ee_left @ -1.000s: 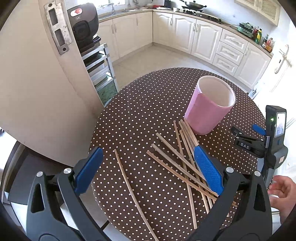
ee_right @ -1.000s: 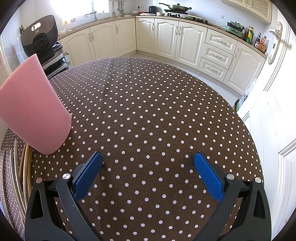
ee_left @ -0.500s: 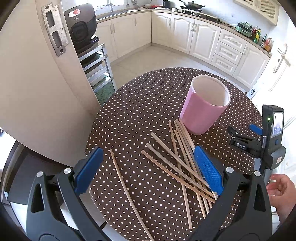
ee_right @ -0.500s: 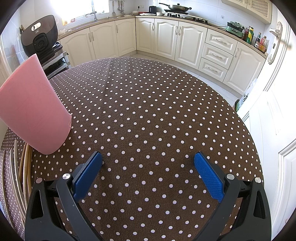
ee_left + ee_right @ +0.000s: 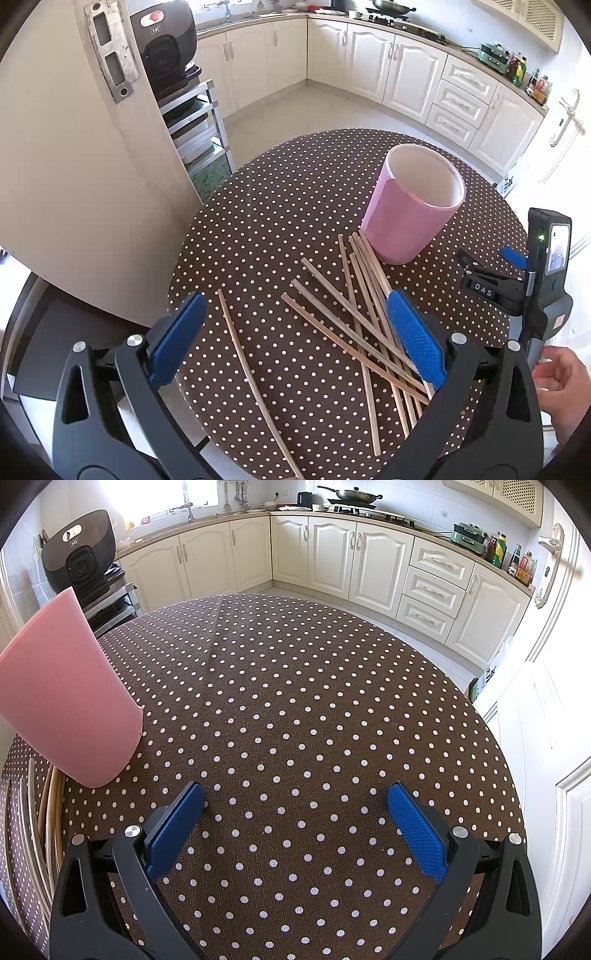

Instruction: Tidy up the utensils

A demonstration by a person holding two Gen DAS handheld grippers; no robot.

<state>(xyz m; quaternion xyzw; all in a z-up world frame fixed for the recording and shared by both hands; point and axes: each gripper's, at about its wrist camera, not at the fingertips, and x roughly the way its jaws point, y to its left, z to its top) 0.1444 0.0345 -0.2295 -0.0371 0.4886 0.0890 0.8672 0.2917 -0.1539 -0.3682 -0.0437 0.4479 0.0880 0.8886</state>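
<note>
Left tongs (image 5: 295,325) apart, now nearer sticks (image 5: 369,325) by cup (image 5: 413,210), right tongs (image 5: 295,819) apart, unmoved, sticks there cut off.

A wok (image 5: 350,494) sits on the stove (image 5: 369,511) above cream cabinets (image 5: 332,554), bottles (image 5: 509,559) lining the counter.

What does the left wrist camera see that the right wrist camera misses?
Only the left wrist view shows the pink cup's open, empty inside, the whole scatter of chopsticks, one stray chopstick lying apart, and the right gripper from outside.

Only the right wrist view shows the bare far side of the table and the right gripper's own open fingers.

Both show the cup, some chopsticks, the dotted tablecloth and kitchen cabinets.
</note>
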